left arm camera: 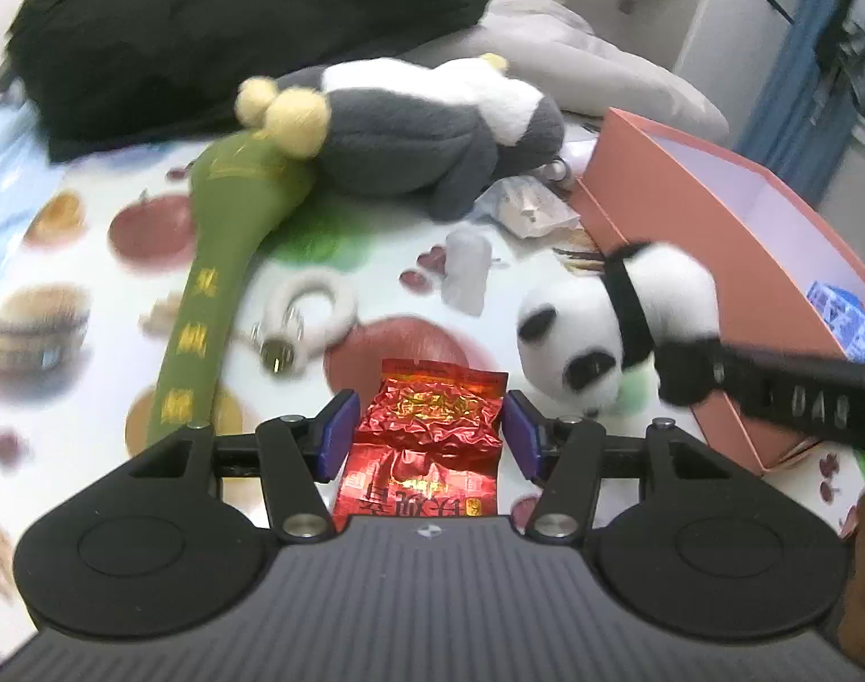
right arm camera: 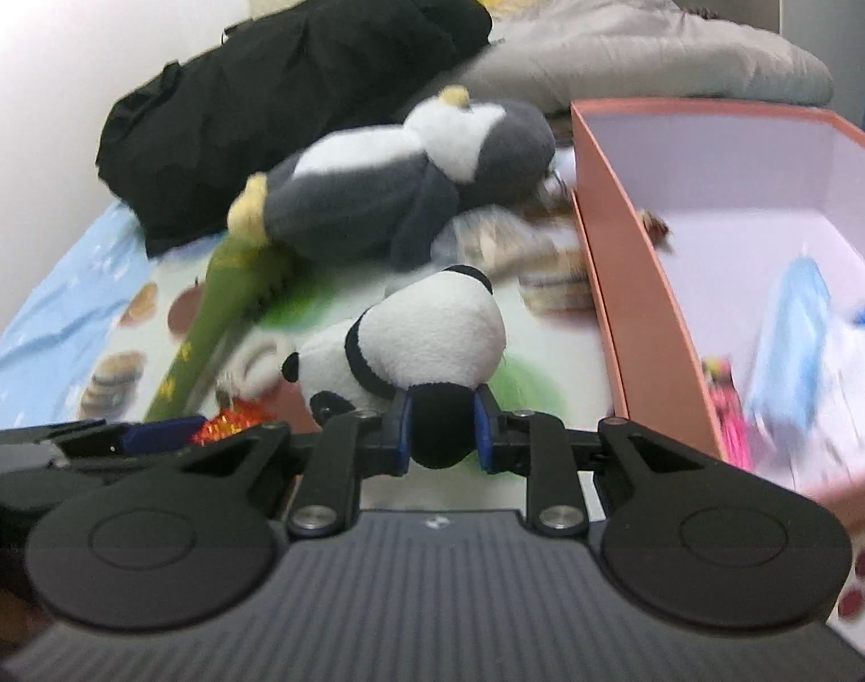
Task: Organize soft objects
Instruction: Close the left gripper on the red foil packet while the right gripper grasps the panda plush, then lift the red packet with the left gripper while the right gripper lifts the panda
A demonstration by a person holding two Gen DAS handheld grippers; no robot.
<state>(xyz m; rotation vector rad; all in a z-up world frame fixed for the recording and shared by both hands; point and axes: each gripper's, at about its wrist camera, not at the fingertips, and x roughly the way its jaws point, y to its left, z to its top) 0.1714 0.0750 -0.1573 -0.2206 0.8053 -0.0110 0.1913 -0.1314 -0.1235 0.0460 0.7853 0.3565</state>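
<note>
Fruit-print bedcover (left arm camera: pixel 120 295), pink box (left arm camera: pixel 688 216) at right: right gripper (right arm camera: pixel 444 432) clamps panda (right arm camera: pixel 427 335) by one limb, left gripper (left arm camera: pixel 429 432) grasps red packet (left arm camera: pixel 427 443); either may slip.

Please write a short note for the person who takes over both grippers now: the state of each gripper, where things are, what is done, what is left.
Left gripper: closed on the red foil packet.
Right gripper: shut on the panda plush, by a black limb, beside the pink box.
Done: box already holds a few small items.
Left: grey penguin plush, green plush stick and white ring lie on the fruit-print cloth.
</note>
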